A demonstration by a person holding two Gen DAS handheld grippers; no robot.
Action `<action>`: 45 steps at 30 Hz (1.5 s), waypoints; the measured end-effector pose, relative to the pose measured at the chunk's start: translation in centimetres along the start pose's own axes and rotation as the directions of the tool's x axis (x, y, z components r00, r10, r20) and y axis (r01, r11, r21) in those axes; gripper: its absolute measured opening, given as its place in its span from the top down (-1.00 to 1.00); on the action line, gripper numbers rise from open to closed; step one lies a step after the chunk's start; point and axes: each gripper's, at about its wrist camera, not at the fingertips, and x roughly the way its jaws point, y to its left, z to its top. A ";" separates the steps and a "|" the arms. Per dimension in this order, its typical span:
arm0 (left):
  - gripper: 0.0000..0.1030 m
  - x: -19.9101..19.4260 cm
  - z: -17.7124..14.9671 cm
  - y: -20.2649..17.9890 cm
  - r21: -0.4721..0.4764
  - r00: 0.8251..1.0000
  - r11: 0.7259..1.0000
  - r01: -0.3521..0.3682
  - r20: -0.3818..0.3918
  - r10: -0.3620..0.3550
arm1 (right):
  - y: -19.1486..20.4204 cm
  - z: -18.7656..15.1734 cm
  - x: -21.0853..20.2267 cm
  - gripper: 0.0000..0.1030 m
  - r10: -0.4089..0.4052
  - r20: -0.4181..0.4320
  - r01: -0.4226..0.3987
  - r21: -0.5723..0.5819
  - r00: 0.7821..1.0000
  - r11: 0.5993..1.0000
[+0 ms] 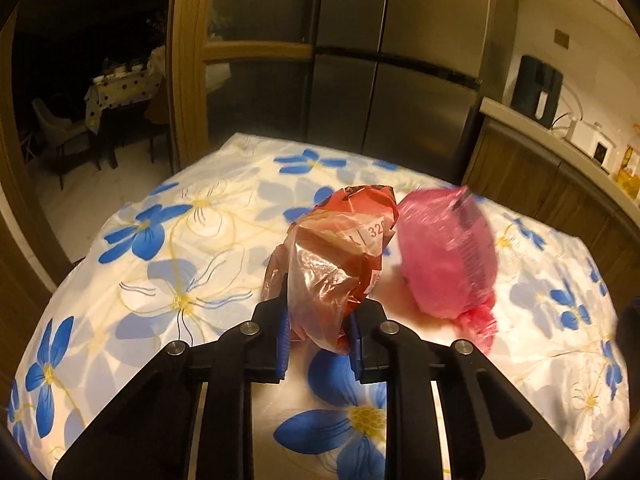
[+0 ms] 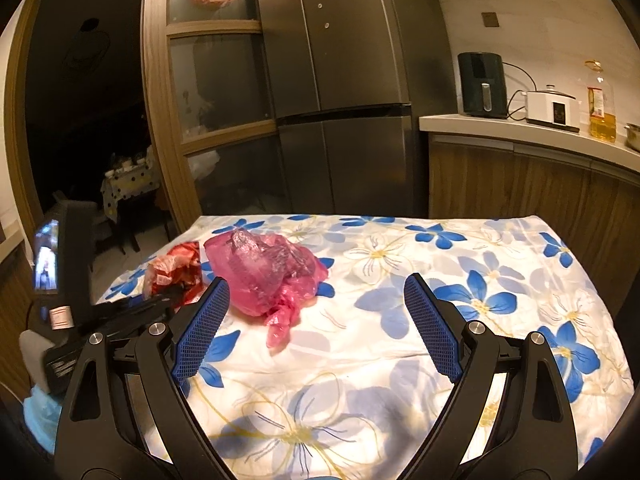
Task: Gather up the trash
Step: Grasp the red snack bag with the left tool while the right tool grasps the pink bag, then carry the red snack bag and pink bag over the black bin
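A crumpled red and clear snack wrapper (image 1: 340, 256) lies on the flowered tablecloth (image 1: 168, 280). My left gripper (image 1: 324, 304) is shut on its near end, the blue pads pressing the plastic from both sides. Just right of it sits a pink plastic bag (image 1: 448, 248), bunched and knotted, untouched. In the right wrist view the pink bag (image 2: 264, 276) lies ahead and to the left, with the red wrapper (image 2: 176, 272) beyond it and the left gripper (image 2: 160, 300) reaching in from the left edge. My right gripper (image 2: 316, 280) stands open over the tablecloth (image 2: 440, 320), with nothing between its fingers.
A steel fridge (image 2: 340, 100) stands behind the table. A counter (image 2: 520, 132) at the right carries an air fryer (image 2: 482, 84), a white cooker (image 2: 554, 108) and an oil bottle (image 2: 600, 100). A wooden door frame (image 2: 160, 120) opens to a dark dining room at left.
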 end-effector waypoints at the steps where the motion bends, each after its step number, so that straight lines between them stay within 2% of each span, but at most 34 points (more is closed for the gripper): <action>1: 0.56 -0.1 0.1 0.0 -0.001 1.000 1.000 0.002 0.007 -0.002 | 0.1 0.1 0.3 -0.70 0.001 -0.002 -0.001 -0.001 1.000 1.000; 12: 0.56 -3.3 0.0 1.9 -0.070 0.996 0.997 -0.023 0.081 0.028 | 2.5 0.2 5.8 -0.70 0.026 -0.069 -0.029 -0.038 0.997 0.999; 17: 0.56 -3.0 0.0 2.4 -0.072 0.996 0.997 -0.034 0.074 0.039 | 3.4 -0.2 8.0 -0.50 0.044 -0.124 -0.049 -0.038 0.991 0.998; 21: 0.56 -2.6 -0.1 2.5 -0.068 0.997 0.997 -0.035 0.063 0.039 | 4.0 -0.4 9.2 -0.13 0.064 -0.173 -0.074 -0.053 0.983 0.996; 23: 0.56 -2.4 0.0 2.4 -0.067 0.997 0.997 -0.035 0.061 0.039 | 4.2 -0.7 9.6 0.30 0.072 -0.199 -0.086 -0.064 0.977 0.994; 24: 0.56 -2.4 0.0 2.4 -0.067 0.997 0.997 -0.035 0.060 0.039 | 4.2 -0.7 9.7 0.41 0.074 -0.206 -0.090 -0.067 0.976 0.994; 26: 0.56 -2.4 0.0 2.3 -0.067 0.998 0.997 -0.034 0.058 0.038 | 4.3 -0.9 9.6 0.78 0.091 -0.210 -0.108 -0.069 0.973 0.992; 28: 0.56 -2.4 0.1 2.3 -0.068 0.998 0.997 -0.034 0.057 0.038 | 4.4 -0.8 9.2 0.96 0.099 -0.198 -0.116 -0.074 0.975 0.991; 37: 0.56 -3.1 -0.3 1.8 -0.054 0.997 0.998 -0.026 0.071 0.030 | 2.9 -0.6 4.3 0.99 0.092 -0.104 -0.100 -0.067 0.990 0.993; 45: 0.56 -5.4 -0.8 -1.7 0.003 0.995 1.000 0.030 0.099 -0.030 | -0.8 -0.4 -1.5 0.99 0.048 -0.034 -0.048 -0.028 0.998 0.998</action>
